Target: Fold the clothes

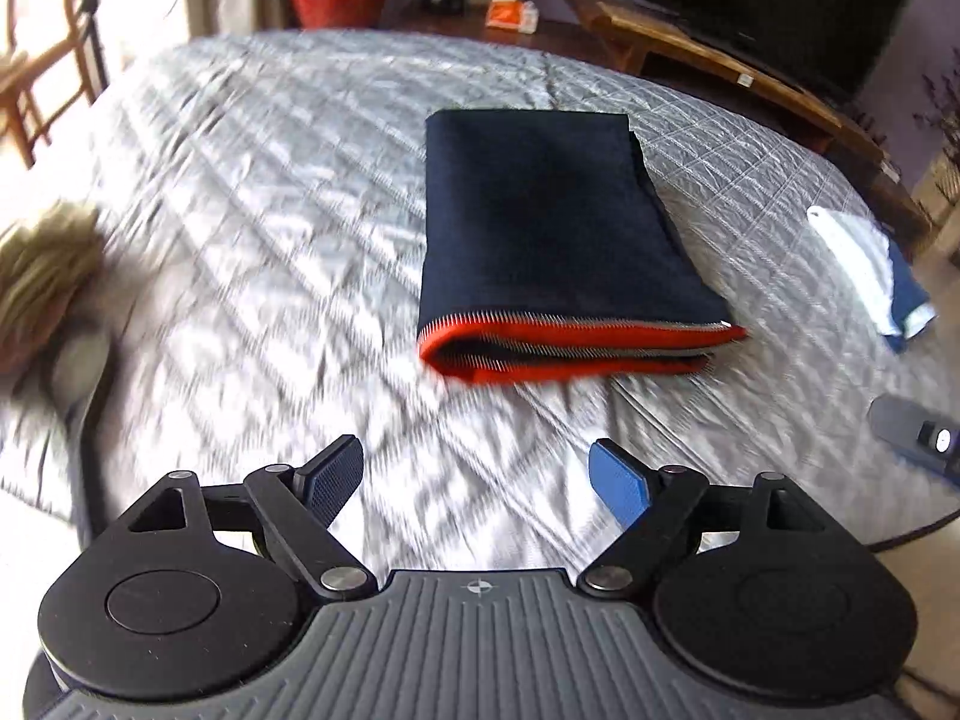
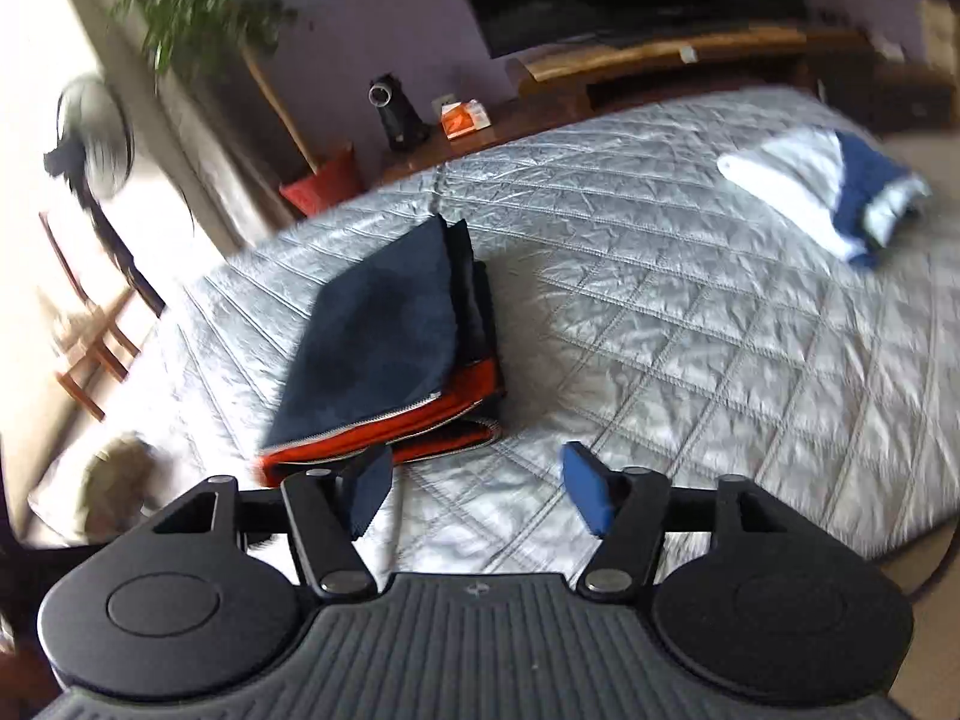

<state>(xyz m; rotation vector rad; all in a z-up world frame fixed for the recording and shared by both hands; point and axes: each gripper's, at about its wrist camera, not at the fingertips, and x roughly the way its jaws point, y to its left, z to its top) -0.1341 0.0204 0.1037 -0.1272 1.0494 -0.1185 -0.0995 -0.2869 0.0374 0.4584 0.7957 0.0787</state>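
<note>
A folded dark navy garment (image 1: 540,228) with an orange-red lining and a zipper along its near edge lies flat on the grey quilted bed (image 1: 270,180). My left gripper (image 1: 480,480) hovers above the quilt, short of that near edge, open with nothing between its fingers. In the right wrist view the same folded garment (image 2: 384,336) lies to the left of centre. My right gripper (image 2: 474,489) is open and empty, its left finger (image 2: 369,492) just in front of the garment's orange edge without touching it.
A white and blue folded cloth (image 1: 870,276) (image 2: 828,198) lies near the bed's right edge. A tan furry thing (image 1: 42,276) rests at the bed's left side. Beyond the bed stand a wooden TV bench (image 2: 660,60), a red plant pot (image 2: 324,180) and a fan (image 2: 96,138).
</note>
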